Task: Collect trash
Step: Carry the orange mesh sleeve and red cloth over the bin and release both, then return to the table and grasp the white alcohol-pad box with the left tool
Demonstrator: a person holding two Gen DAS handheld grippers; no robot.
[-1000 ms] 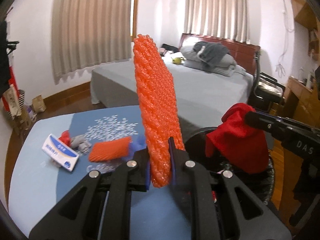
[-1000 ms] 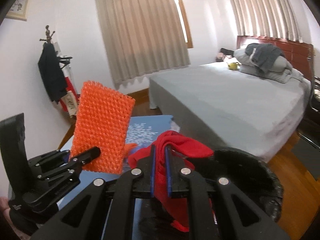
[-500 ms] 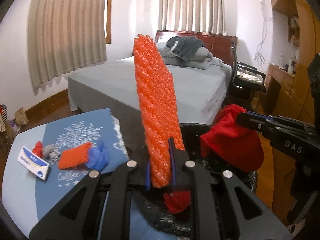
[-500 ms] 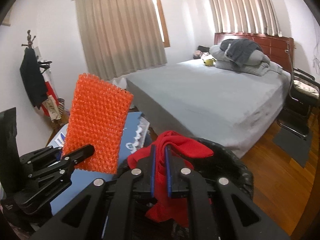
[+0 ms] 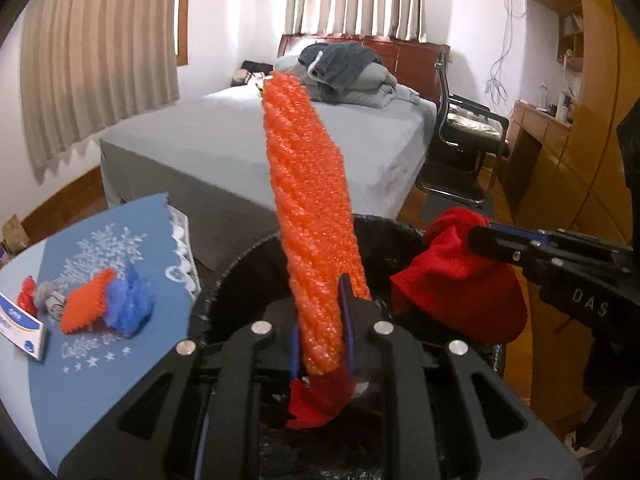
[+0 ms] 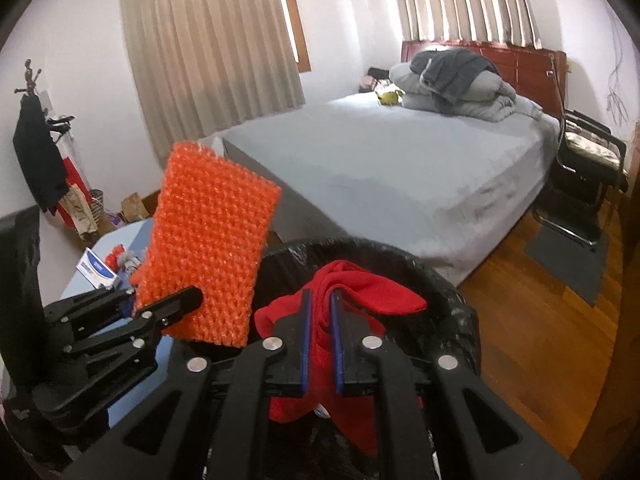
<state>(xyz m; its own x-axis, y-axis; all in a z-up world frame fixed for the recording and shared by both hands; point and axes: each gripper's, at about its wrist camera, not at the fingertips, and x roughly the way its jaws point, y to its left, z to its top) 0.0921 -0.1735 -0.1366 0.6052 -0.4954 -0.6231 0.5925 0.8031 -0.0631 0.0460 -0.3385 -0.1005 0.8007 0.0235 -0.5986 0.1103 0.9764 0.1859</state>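
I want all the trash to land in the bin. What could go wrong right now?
The tall orange foam net stands between the opening left gripper; it might tip and fall outside the black bin. The red cloth pinched in the right gripper could snag on the rim.

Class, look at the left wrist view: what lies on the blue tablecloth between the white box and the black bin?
Between the white box and the bin lie a small red scrap, a grey wad, an orange foam net and a crumpled blue piece.
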